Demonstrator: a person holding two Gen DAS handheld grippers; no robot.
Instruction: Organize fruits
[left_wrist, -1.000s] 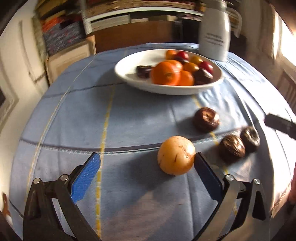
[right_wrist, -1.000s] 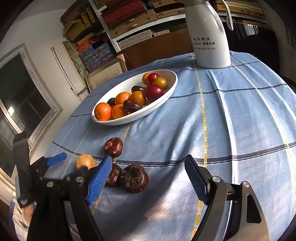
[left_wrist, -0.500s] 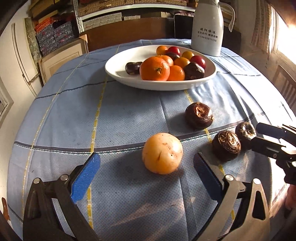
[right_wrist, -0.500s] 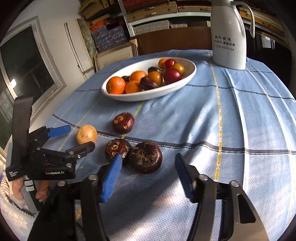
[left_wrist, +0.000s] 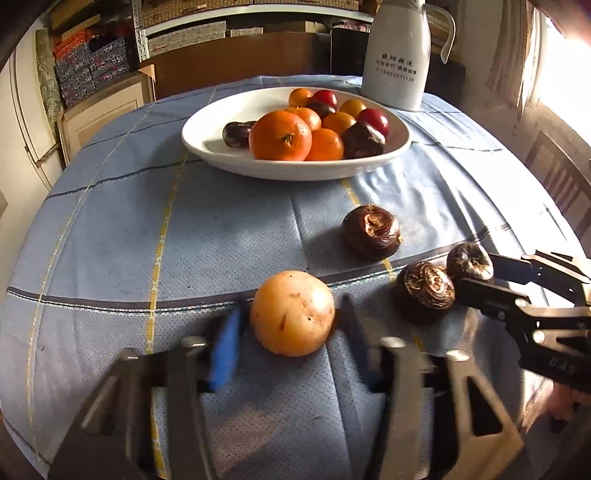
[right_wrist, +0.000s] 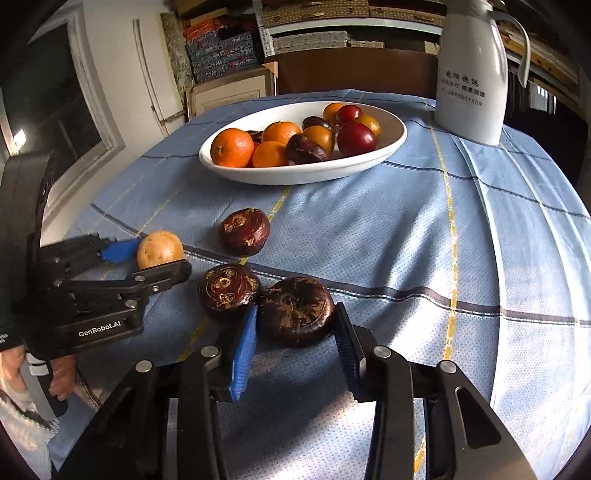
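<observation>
The worktop (left_wrist: 110, 240), under a blue checked cloth, carries a white bowl (left_wrist: 207, 144) of fruit at the back. Nearer, the left hand-held gripper (left_wrist: 288, 325) is closing around a pale orange fruit (left_wrist: 291, 314) while the right hand-held gripper (right_wrist: 295, 332) is closing around a dark brown fruit (right_wrist: 297, 310). Its neighbour (right_wrist: 227, 290) touches it and may get nudged, and the round fruit could slip from an off-centre pinch.
</observation>
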